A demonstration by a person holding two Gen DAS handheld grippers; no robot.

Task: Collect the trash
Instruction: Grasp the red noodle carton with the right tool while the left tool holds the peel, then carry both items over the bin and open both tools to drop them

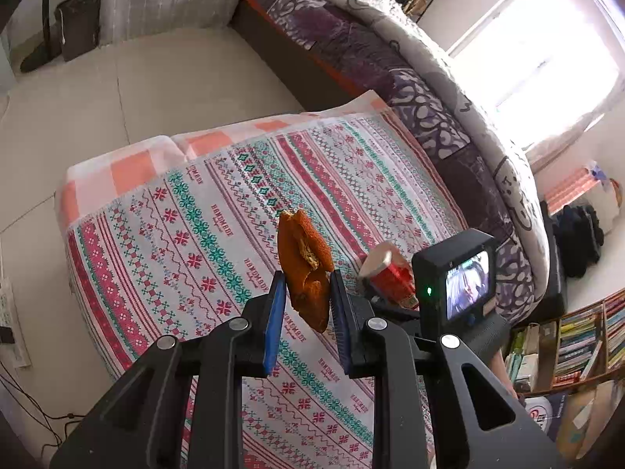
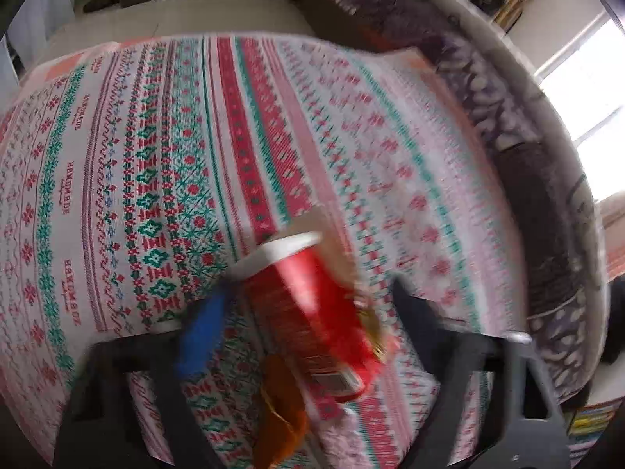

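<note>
My left gripper (image 1: 307,278) is shut on a piece of orange peel (image 1: 304,258), which hangs pinched between the blue pads (image 1: 274,312) above the patterned tablecloth (image 1: 175,234). A red paper cup (image 1: 390,273) with a white rim shows just to its right, beside the right gripper's black body with a small screen (image 1: 457,281). In the blurred right wrist view, my right gripper (image 2: 308,312) has the red cup (image 2: 304,297) tilted between its fingers, and they appear closed against its sides. The orange peel (image 2: 281,410) shows below the cup.
The cloth covers a low table (image 2: 117,136) standing on a pale tiled floor (image 1: 117,78). A bed with a purple quilt (image 1: 390,58) runs along the right. A bookshelf (image 1: 578,344) stands at the lower right, a power strip (image 1: 11,324) lies at the left, and a dark box (image 1: 78,27) stands at the far left.
</note>
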